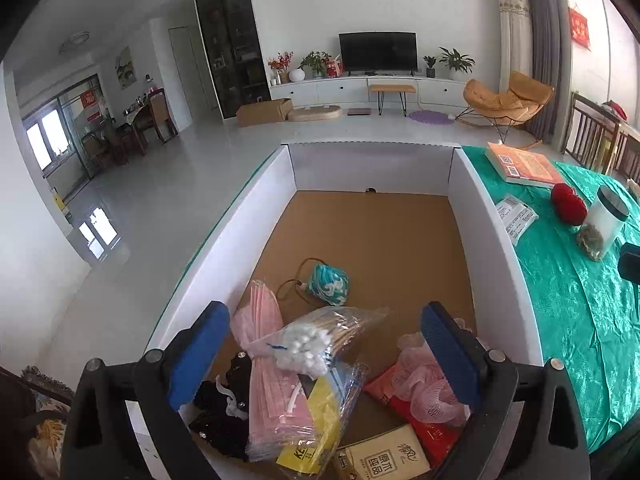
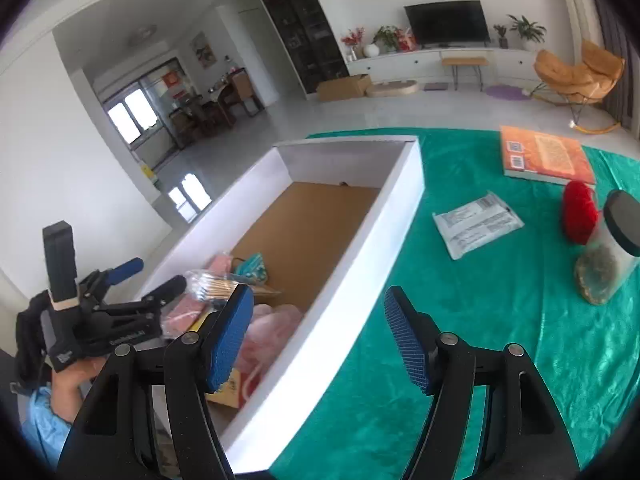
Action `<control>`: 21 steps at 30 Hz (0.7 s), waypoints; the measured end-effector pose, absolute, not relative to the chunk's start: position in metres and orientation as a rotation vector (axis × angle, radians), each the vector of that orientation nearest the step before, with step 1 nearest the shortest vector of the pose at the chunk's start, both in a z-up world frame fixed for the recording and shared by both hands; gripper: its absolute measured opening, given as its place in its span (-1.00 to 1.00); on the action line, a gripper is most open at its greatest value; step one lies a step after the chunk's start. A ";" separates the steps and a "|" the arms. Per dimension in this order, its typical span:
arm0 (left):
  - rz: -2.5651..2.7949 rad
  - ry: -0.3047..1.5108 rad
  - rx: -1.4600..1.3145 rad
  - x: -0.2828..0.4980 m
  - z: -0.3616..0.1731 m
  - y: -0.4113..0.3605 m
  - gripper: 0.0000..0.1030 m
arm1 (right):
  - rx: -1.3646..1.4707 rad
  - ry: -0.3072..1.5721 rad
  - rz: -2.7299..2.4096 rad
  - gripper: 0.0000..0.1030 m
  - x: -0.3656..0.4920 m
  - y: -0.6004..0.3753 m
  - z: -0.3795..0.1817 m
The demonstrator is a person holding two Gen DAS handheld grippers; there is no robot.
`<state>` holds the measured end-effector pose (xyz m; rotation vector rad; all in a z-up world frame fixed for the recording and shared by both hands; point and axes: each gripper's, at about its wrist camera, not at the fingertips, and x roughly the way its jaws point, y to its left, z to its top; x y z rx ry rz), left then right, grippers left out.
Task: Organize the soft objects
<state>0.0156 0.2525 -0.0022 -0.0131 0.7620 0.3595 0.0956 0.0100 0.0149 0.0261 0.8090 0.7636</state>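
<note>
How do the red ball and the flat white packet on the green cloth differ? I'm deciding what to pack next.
The red ball is rounded, fuzzy and bright red; the white packet lies flat, smooth and printed with text. The ball sits against the jar; the packet lies apart, nearer the box. Both rest on the cloth, outside the box.

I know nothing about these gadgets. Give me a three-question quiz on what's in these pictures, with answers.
1. True or false: the left gripper is clamped on the cotton swabs.
2. Which lies outside the box? A) pink masks B) red plush C) teal pouch
3. Fill in: the orange book lies on a ____ cloth.

Key: 1. False, its jaws stand open above them. 2. B. 3. Green.
</note>
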 end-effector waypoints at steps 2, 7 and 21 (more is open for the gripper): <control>0.337 0.757 0.000 0.022 -0.001 0.240 0.87 | -0.015 0.796 0.663 0.45 0.096 -0.021 0.001; 0.302 0.759 0.037 0.036 0.004 0.216 0.87 | -0.003 0.900 0.452 0.45 0.104 -0.097 -0.053; 0.187 0.746 0.050 0.042 0.015 0.177 0.87 | 0.114 0.928 0.255 0.45 0.075 -0.164 -0.110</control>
